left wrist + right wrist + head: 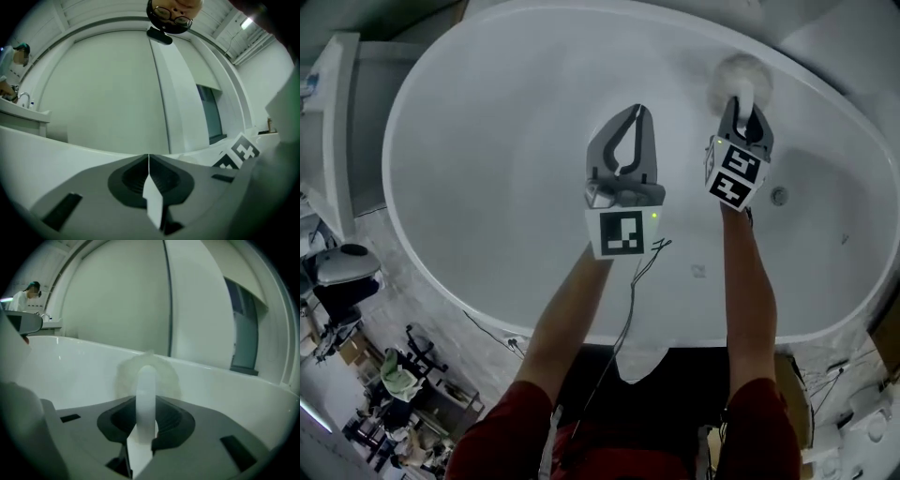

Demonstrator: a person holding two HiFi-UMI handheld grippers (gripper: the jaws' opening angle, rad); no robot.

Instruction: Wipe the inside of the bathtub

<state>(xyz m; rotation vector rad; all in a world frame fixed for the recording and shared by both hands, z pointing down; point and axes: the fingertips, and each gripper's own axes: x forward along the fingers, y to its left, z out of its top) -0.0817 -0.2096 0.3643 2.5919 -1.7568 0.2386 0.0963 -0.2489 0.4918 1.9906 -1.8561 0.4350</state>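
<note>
Over the white bathtub (pixel 450 187), the left gripper (pixel 637 111) hangs above the basin with its jaws pressed together on nothing, while the right gripper (pixel 746 105) is clamped on the white handle (pixel 146 390) of a fluffy round scrubber (pixel 742 75) whose head sits at the tub's far inner wall

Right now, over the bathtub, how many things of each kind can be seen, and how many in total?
Grippers: 2 (left gripper, right gripper)
Brush: 1, held in the right fingers
Bathtub: 1
Drain: 1
Total: 5
</note>
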